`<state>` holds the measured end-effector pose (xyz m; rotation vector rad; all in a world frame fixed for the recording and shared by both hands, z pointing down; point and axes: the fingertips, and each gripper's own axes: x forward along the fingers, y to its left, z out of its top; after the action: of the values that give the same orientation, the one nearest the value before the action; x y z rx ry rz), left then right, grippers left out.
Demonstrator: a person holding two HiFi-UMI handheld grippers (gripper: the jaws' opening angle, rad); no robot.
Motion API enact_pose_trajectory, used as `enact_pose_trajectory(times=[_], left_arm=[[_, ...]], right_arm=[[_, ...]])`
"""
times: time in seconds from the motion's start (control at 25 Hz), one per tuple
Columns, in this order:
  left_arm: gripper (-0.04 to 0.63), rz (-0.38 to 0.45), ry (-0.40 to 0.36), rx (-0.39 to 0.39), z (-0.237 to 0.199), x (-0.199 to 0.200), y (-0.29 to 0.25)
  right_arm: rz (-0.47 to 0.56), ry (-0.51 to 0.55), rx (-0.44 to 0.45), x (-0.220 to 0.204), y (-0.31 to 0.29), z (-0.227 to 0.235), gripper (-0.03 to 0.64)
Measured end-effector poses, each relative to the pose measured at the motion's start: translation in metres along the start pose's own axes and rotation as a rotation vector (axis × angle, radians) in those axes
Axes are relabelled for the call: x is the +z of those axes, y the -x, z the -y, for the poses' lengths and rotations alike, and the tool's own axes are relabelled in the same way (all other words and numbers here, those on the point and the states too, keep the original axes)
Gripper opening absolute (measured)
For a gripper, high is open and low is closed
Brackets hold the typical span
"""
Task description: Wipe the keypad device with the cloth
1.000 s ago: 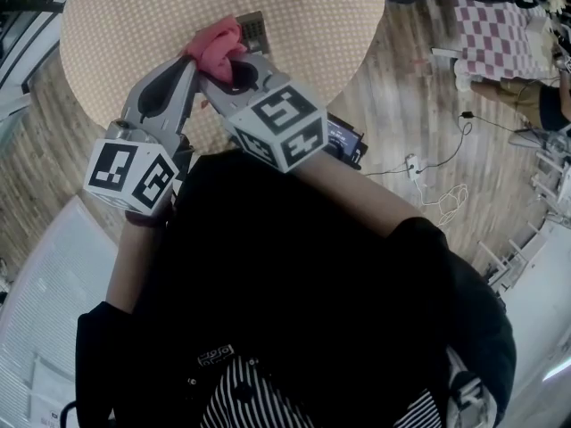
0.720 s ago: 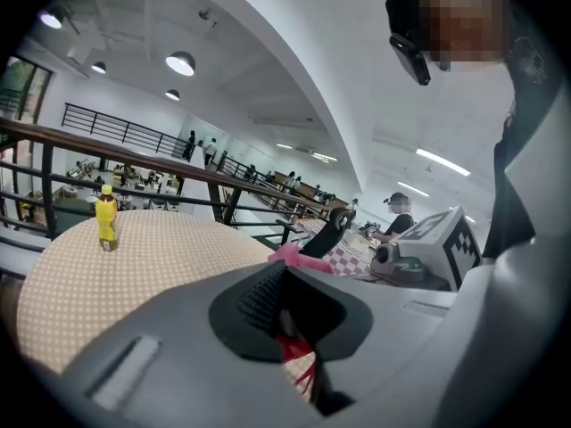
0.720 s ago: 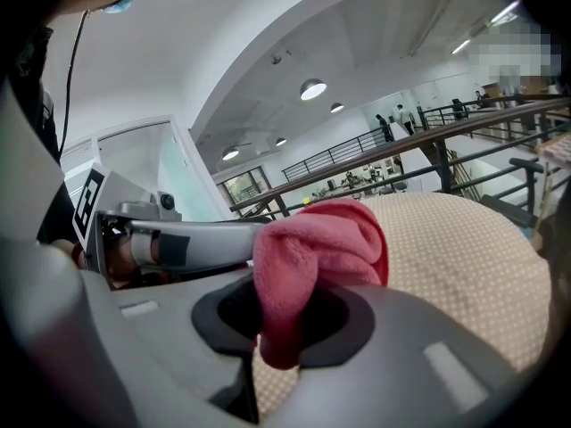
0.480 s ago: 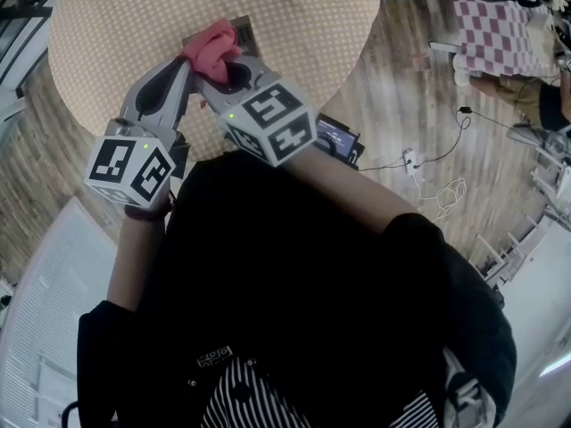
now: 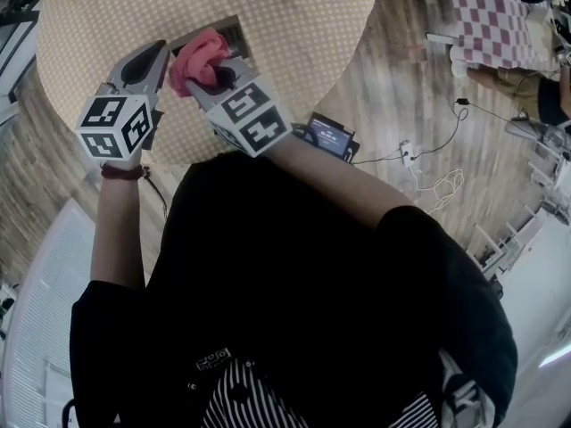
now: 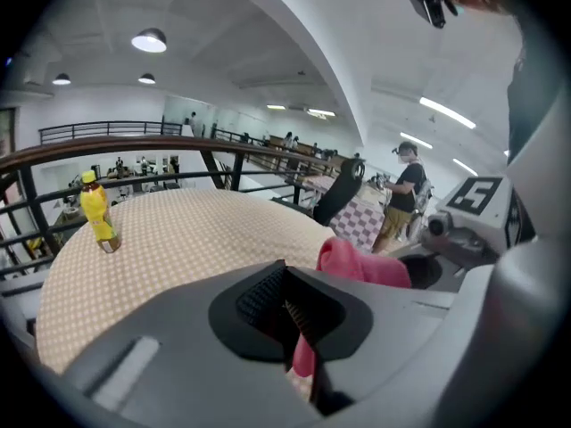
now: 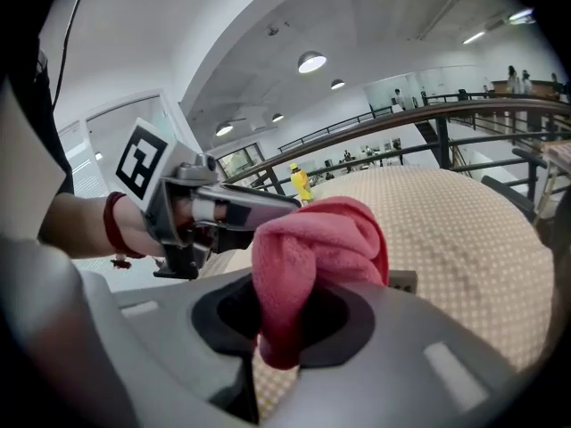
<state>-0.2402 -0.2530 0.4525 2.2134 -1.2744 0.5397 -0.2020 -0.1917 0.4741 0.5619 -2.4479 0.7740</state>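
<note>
Left of the keypad device, the left gripper is held with its jaws drawn together on nothing certain; only a pink sliver is seen through their slit. The cloth, bunched just over the device's near-left edge, is pinched in the right gripper. Being soft, light and limp, it is judged best gripped by 1 fold, with the wad pressed flat on the keys.

Big open-plan hall: curved railing, round ceiling lamps, people in the distance.
</note>
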Motion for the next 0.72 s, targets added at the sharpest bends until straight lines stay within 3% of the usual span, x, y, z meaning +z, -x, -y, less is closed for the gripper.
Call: enact_pose_trajectory(times=[0.12,0.28,0.56,0.72], left_arm=[[-0.006,-0.138,-0.066,-0.039,-0.003,-0.025,-0.026],[-0.006,-0.258,-0.068,-0.079,-0.003,-0.054,-0.04],[-0.006,-0.289,-0.057,-0.096,-0.01,-0.065,-0.051],[-0.006,-0.318,-0.099,-0.098,-0.012,-0.065,-0.062]], right_arm=[[-0.019,0.017,0.004,-0.005,-0.007,0.004,0.077],[-0.06,0.02,-0.004,-0.02,-0.02,0.008,0.077],[-0.131,-0.008,-0.015,-0.046,-0.037,0.023,0.077],[-0.154,-0.001,-0.022,-0.053,-0.045,0.027,0.077]])
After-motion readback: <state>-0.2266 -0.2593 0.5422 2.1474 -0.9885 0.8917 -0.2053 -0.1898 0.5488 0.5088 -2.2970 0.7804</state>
